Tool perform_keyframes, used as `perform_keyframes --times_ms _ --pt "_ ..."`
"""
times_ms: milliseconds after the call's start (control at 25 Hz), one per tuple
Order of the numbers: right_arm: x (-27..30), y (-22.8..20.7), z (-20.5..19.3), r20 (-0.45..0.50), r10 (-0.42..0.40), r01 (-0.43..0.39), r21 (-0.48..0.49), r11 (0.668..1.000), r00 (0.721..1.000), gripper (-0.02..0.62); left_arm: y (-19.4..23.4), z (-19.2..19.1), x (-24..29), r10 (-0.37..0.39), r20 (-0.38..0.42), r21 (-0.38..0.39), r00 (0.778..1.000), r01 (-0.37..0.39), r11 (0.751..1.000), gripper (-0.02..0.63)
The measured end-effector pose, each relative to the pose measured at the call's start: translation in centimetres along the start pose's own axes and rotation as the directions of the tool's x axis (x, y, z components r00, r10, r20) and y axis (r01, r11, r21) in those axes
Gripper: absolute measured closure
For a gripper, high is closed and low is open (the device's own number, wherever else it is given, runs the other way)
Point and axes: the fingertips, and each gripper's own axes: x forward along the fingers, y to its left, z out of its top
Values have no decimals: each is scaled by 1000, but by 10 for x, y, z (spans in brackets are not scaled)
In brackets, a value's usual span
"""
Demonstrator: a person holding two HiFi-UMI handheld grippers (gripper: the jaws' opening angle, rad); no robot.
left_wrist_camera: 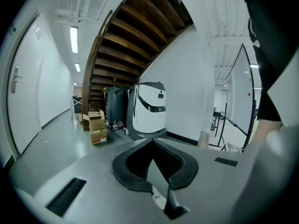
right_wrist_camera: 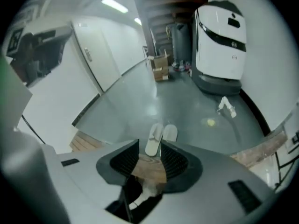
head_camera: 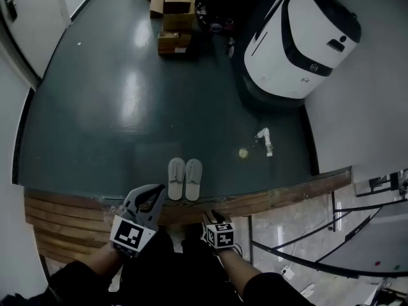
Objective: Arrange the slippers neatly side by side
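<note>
Two white slippers (head_camera: 185,179) lie side by side on the dark green floor (head_camera: 115,107), toes pointing away from the person and heels just beside the edge of a wooden step (head_camera: 70,215). The pair looks close to parallel and level, so the task appears done or nearly done.

The left gripper (head_camera: 158,190) hangs above the step, just left of the pair. Its jaws are pressed together at the tips and hold nothing. The right gripper (right_wrist_camera: 149,146) is drawn in close to the person's body. Its jaws are spread, with only the step and the distant slippers visible through the gap.

Beyond the pair, a small yellow object (head_camera: 243,152) and a white object (head_camera: 265,140) lie on the floor. A large white machine (head_camera: 299,37) and stacked cardboard boxes (head_camera: 175,18) stand farther off.

The main risk now is overcorrection. A further nudge from either gripper would probably skew one light, thin slipper or push it over its neighbour. Pulling one back could catch its heel on the step edge and twist it. A pinch on the soft upper could fold it rather than move it cleanly.
</note>
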Motion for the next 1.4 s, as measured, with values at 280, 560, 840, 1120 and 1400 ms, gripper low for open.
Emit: perform_keyframes --times_ms 280,560,840,1120,1400 --pt "-120 40 116 353 98 -56 -127 990 930 474 -60 38 -17 87 19 7 996 -87 996 606" --pt "-265 84 151 580 324 -143 -336 931 748 476 -140 64 -63 132 41 -88 990 -128 988 606" --pt "-367 126 154 658 399 -70 -467 882 639 476 -195 91 -96 35 82 -44 996 -32 999 606" --pt "-388 160 141 731 434 -57 -479 876 527 597 -208 103 -117 -33 122 49 992 27 998 606" --pt "-381 168 118 721 422 -67 -465 883 550 597 -218 87 -125 -66 112 48 992 61 997 606"
